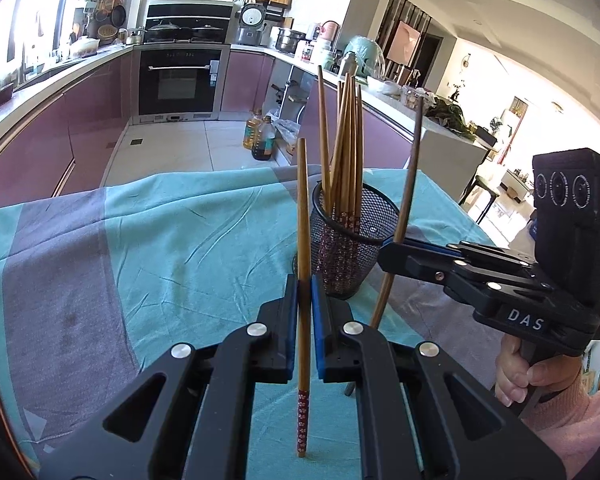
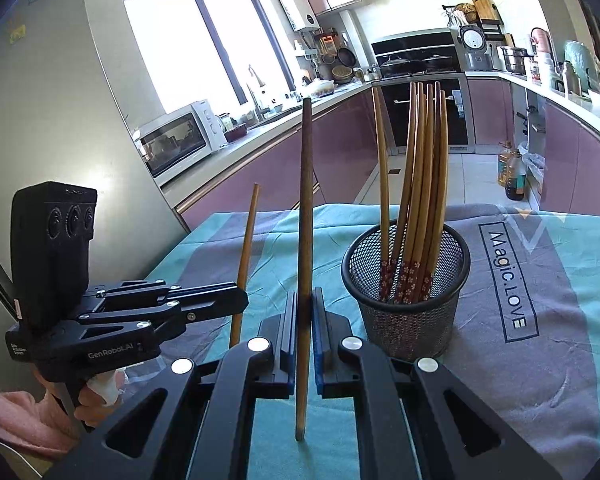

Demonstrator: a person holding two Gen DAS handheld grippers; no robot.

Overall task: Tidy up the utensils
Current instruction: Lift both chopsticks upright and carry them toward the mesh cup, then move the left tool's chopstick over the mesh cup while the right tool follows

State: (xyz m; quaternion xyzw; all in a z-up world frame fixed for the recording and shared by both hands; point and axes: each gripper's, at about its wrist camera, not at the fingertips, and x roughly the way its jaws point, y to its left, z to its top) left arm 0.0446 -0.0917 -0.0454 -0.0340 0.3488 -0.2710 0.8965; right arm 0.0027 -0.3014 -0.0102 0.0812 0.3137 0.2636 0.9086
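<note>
A black mesh cup (image 1: 354, 240) (image 2: 408, 296) stands on the teal and grey cloth with several flower-patterned wooden chopsticks (image 1: 346, 148) (image 2: 420, 176) upright in it. My left gripper (image 1: 305, 284) (image 2: 242, 298) is shut on a light wooden chopstick (image 1: 303, 216) (image 2: 247, 232) with a red flowered end, held upright just left of the cup. My right gripper (image 2: 305, 300) (image 1: 392, 254) is shut on a darker brown chopstick (image 2: 305, 200) (image 1: 410, 184), also upright, close beside the cup. Both chopsticks' lower ends hang near the cloth.
The cloth-covered table (image 1: 160, 240) (image 2: 540, 360) drops off at its far edge toward the kitchen floor. Oil bottles (image 1: 260, 136) stand on the floor beyond. Purple cabinets and an oven (image 1: 176, 80) line the back. A hand in a pink sleeve (image 1: 540, 376) holds the right gripper.
</note>
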